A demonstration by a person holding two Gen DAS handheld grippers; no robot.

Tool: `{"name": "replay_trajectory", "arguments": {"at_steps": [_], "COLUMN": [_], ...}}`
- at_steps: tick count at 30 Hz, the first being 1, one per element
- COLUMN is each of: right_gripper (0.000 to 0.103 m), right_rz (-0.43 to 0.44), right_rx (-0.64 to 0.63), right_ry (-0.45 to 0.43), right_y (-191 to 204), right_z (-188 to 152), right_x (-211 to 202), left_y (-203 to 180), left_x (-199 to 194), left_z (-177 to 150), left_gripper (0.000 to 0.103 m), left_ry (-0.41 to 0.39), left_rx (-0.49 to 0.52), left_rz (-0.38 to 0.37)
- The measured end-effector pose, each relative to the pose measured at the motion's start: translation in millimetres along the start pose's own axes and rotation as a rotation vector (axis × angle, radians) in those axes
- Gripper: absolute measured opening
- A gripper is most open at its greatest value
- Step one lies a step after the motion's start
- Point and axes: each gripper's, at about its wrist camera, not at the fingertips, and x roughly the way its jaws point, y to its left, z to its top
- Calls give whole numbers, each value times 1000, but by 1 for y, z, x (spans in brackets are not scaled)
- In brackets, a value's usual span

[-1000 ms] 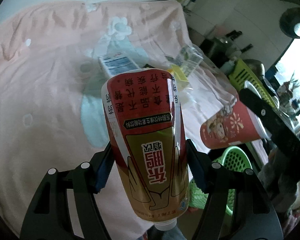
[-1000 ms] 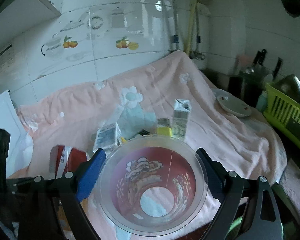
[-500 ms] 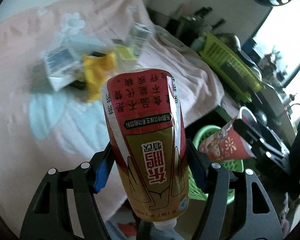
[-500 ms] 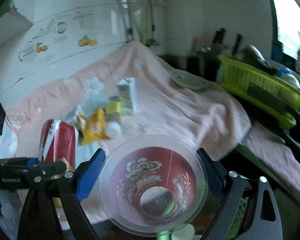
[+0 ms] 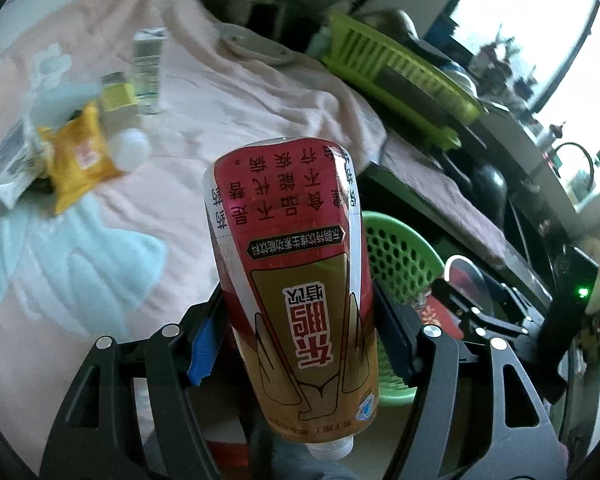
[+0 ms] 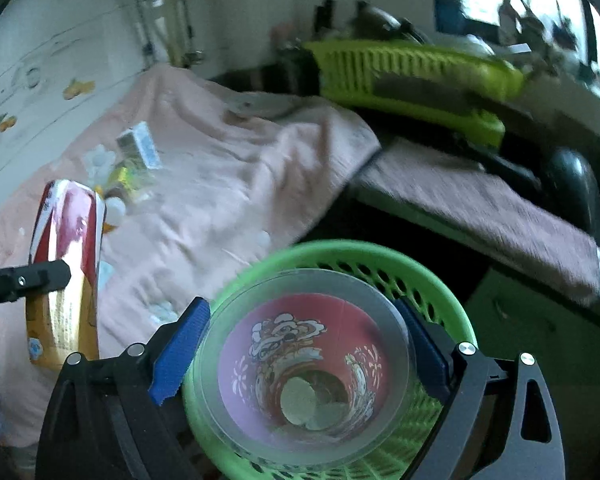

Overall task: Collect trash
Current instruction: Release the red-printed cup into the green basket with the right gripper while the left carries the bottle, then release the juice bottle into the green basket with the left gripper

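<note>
My left gripper (image 5: 300, 344) is shut on a red and gold drink pouch (image 5: 296, 280), held upside down with its cap at the bottom. The pouch also shows in the right wrist view (image 6: 66, 264). My right gripper (image 6: 304, 344) is shut on a red printed plastic cup (image 6: 304, 360), held open end toward the camera right above the green perforated trash basket (image 6: 432, 296). The basket (image 5: 400, 256) stands on the floor beside the counter, behind the pouch.
A pink cloth (image 5: 220, 92) covers the counter. On it lie a yellow snack bag (image 5: 80, 156), a white ball (image 5: 130, 148), small cartons (image 5: 148, 68) and a white packet (image 5: 12, 164). A lime dish rack (image 5: 400, 76) and a plate (image 5: 256, 46) stand farther back.
Both grippers have swung right, away from the counter, toward the green basket. The cup now hangs over the basket opening. Both grips are unchanged.
</note>
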Motion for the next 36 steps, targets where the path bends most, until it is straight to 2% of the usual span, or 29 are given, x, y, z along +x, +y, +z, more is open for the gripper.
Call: {"name": "replay_trajectory", "arguments": {"at_steps": [4,14,30,31,33,36], "right_gripper": [90,93,93,93,93,93], "right_rz": [-3,-11,-49,-49,-50,-48], "right_rx": [32,69,95,98,104,108], "right_ry": [17,-5,-53,-54,-55,-57], "right_y": [-16,-39,-64,-65,-67,-67], "right_z": [-10,-20,-36,-36,-37,-38], "right_x": [1,-15,-45,-46,-46,-47], "left_y": [-22,-65,-107,-107,-109,-106], "left_x": [14,45,111,112,113,110], "left_z": [0,1,-6,-6,-7,-8], "left_gripper": [67,67,68,69,78,79], "left_ry": [23,66,157,157,155,146], "left_rx": [37,121,218,224,232,230], "left_rz": [-8,-20,-21,-25,-21,-19]}}
